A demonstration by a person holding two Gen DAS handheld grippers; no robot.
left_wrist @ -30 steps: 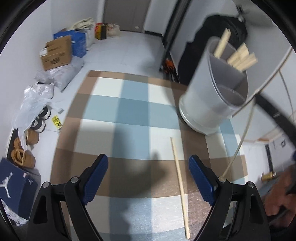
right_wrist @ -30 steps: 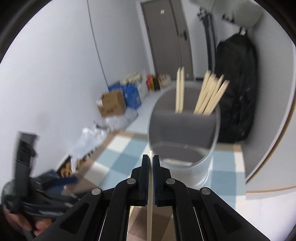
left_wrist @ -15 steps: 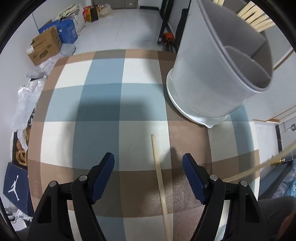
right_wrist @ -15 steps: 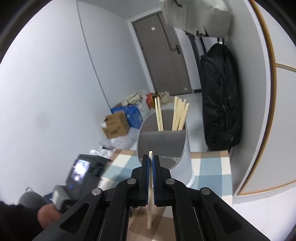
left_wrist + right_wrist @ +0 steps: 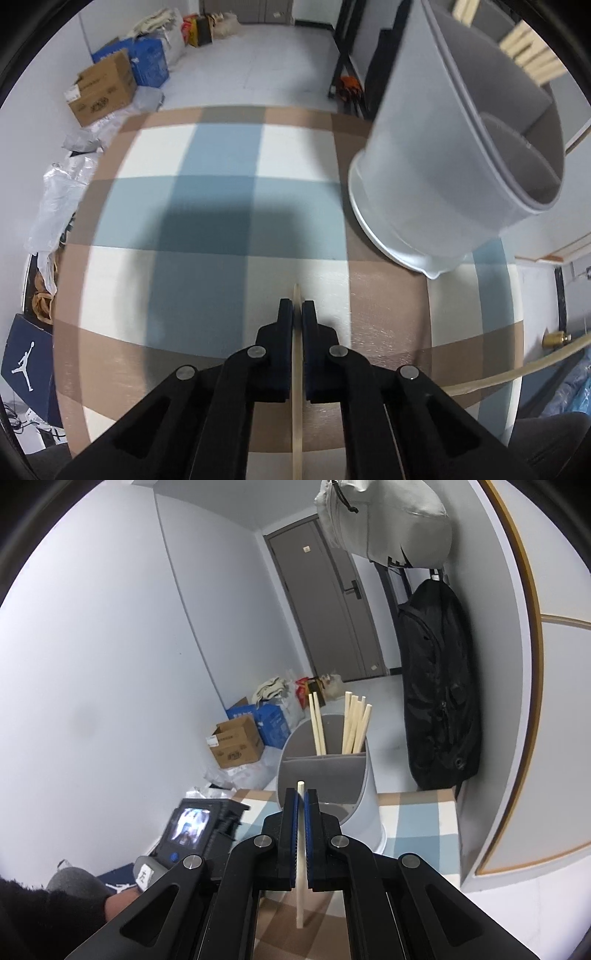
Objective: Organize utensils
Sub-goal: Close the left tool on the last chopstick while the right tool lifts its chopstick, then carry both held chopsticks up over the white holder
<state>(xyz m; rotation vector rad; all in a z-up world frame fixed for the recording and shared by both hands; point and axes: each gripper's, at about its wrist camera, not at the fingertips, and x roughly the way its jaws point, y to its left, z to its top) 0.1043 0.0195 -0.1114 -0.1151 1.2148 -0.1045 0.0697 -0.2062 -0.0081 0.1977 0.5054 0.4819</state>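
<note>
A chopstick [image 5: 297, 406] lies on the checked cloth [image 5: 207, 206] of the desk, and the left tool [image 5: 297, 314] is now clamped on it near its far end; a second ago that tool stood wide apart over the cloth with the stick lying loose between its fingers, and its jaws have just been closing. The view has also drawn nearer the cloth. The holder [image 5: 454, 155], a grey divided tub, stands just right of the stick, with more sticks [image 5: 532, 55] upright in its far compartment. The right tool [image 5: 301, 805] is clamped on a second chopstick [image 5: 300, 886], as before, its tip poking up between the pads. It has pulled away since then: the holder [image 5: 328, 775] looks smaller, and the hanging black bag [image 5: 439, 686] beyond it shows whole.
</note>
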